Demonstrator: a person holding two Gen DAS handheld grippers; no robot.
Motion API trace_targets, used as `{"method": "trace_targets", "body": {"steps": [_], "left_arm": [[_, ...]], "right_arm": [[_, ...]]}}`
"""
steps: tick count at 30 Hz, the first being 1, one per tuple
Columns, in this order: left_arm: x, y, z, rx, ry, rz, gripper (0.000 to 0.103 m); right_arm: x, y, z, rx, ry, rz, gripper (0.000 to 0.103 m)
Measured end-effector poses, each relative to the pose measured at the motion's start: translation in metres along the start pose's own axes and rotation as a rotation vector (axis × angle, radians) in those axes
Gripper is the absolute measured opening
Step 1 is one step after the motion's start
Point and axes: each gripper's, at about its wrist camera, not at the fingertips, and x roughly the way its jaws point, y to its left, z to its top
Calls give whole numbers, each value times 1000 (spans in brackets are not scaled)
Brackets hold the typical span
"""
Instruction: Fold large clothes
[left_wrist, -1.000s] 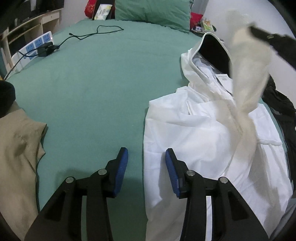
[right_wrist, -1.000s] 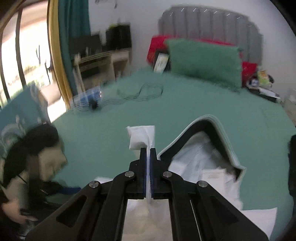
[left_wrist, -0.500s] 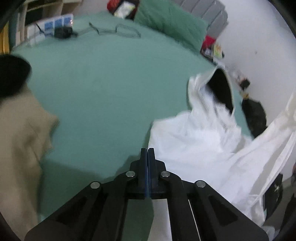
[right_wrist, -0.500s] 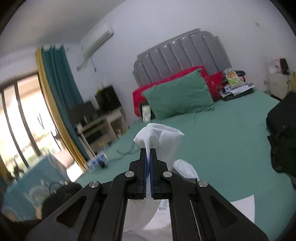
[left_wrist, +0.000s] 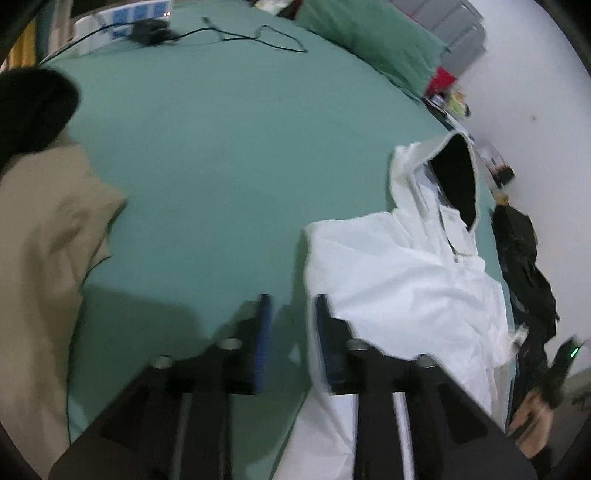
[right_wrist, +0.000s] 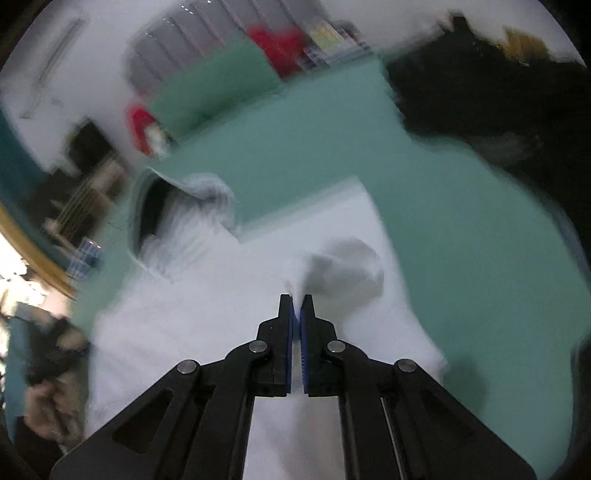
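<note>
Now the left gripper (left_wrist: 291, 308) is standing with its jaws parted, nothing between them, straddling the near left edge of the white hooded jacket (left_wrist: 399, 280); half a second ago those jaws were pressed together, so it has just let go or is readying a fresh grip. Beside it, the right gripper (right_wrist: 296, 306) is staying clamped on a bunched sleeve end (right_wrist: 343, 266) of the same jacket, only a thin gap showing between the blue pads. That sleeve, held high over the bed a moment ago, is now coming down across the jacket's flat body; the view is heavily blurred, so the swing looks unfinished. Judging by this, a sleeve is being folded inward and the next call is laying it flat before release. Farther out, the hood (left_wrist: 454, 177) is lying open toward the green pillow (left_wrist: 369, 33), on the green bedsheet (left_wrist: 221, 147). Off left, a tan garment (left_wrist: 44, 240) is lying apart; a black cable (left_wrist: 258, 37) is trailing near the head of the bed.
</note>
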Motion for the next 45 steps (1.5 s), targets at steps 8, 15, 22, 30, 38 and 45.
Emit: {"method": "trace_targets", "body": {"steps": [8,15,22,30,38,45], "left_arm": [[-17,-29,-3,77,-39,-23,46],[27,-52,-29,235,66,36,46],[23,-49,-16,241,-50,90,2],[31,-40,5,238,-11,114,3],[36,-38,-6,272,-8,117,7],[31,-45,-12,329,-20,165,8]], "right_arm": [[-8,0,9,-72,-63,-58,56],[20,-18,17,-198,46,-50,55],[25,-6,4,-364,28,-139,6],[23,16,23,-410,-37,-159,6],[45,-16,15,-212,65,-121,41],[25,0,15,-231,43,-175,58]]}}
